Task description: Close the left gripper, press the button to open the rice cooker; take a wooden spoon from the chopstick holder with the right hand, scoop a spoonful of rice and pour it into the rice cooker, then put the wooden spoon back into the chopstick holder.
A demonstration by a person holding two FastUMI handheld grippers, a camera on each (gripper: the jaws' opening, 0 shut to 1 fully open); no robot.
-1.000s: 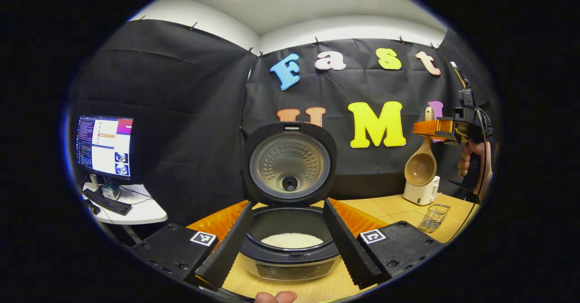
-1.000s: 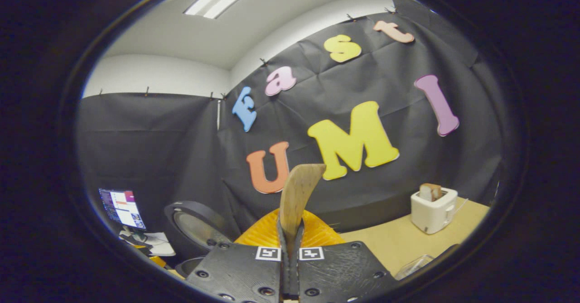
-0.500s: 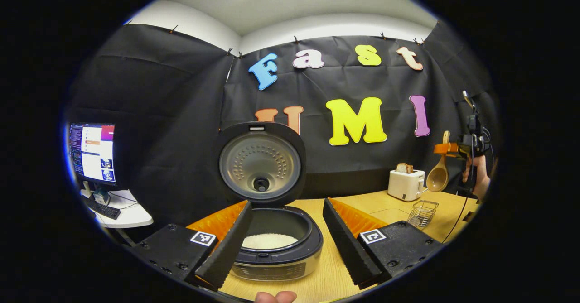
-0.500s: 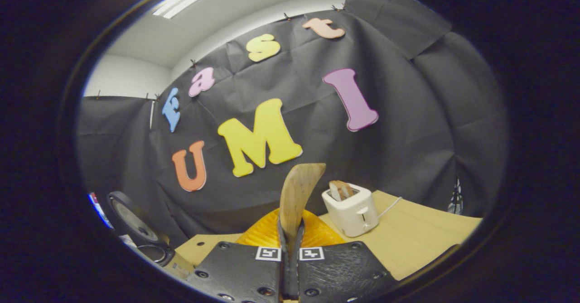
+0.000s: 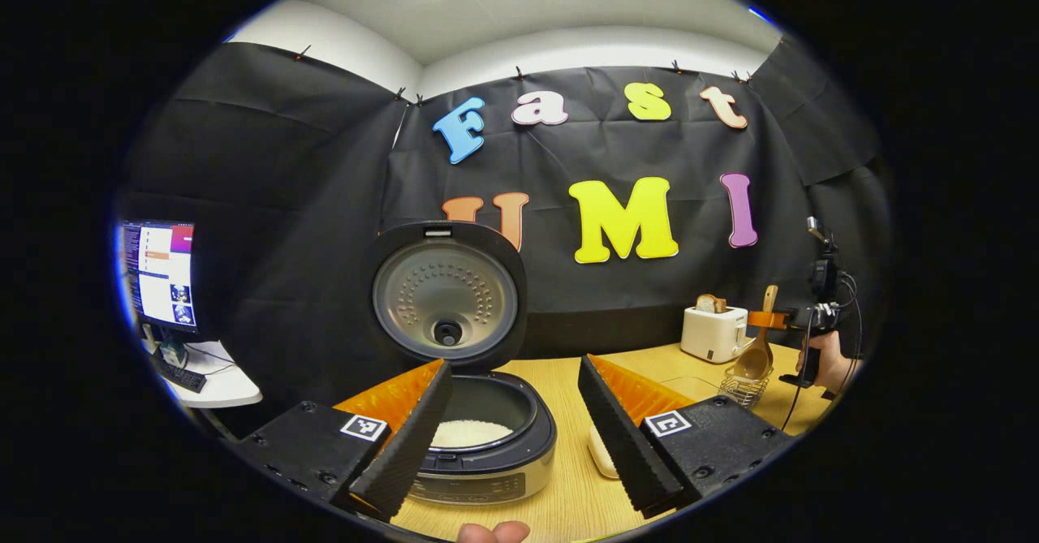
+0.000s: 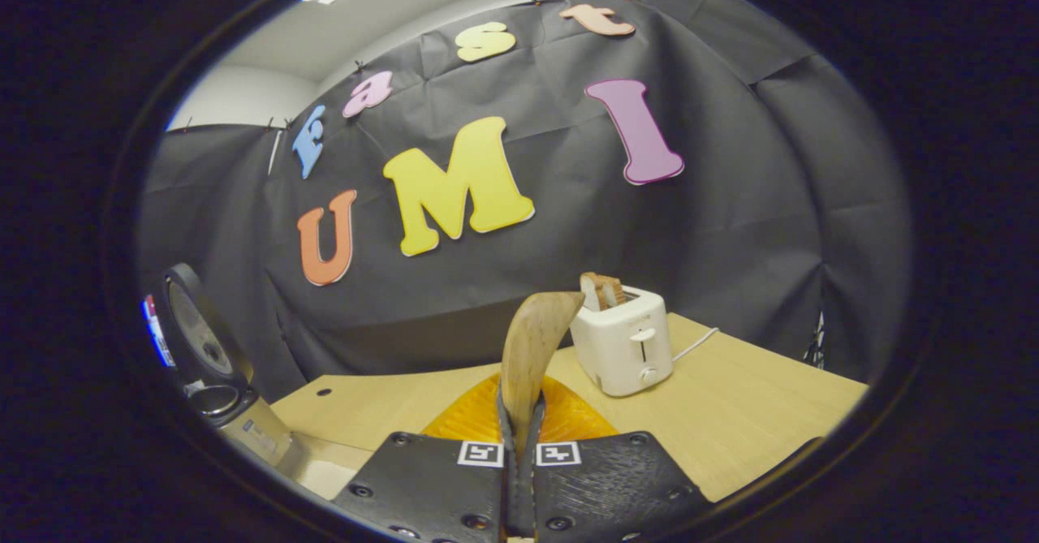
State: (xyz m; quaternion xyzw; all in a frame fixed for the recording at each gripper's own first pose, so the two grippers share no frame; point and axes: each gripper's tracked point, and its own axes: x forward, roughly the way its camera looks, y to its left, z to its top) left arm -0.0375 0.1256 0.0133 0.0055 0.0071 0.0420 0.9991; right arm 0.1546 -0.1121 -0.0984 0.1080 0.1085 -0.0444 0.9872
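wooden spoon (image 6: 532, 348) between right gripper (image 6: 519, 446) fingers

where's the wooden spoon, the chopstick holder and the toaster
wooden spoon (image 6: 532, 348): right gripper view, on the handle above the fingers.
chopstick holder (image 5: 743, 389): left gripper view, on its wire wall.
toaster (image 6: 623, 352): right gripper view, on its front face.

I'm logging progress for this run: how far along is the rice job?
Done: the black rice cooker stands open, lid up, with white rice in its pot. In hand: the right gripper is shut on the wooden spoon, whose bowl hangs just above the wire chopstick holder on the table. Left: lower the spoon into the holder and release. The left gripper is open and idle.
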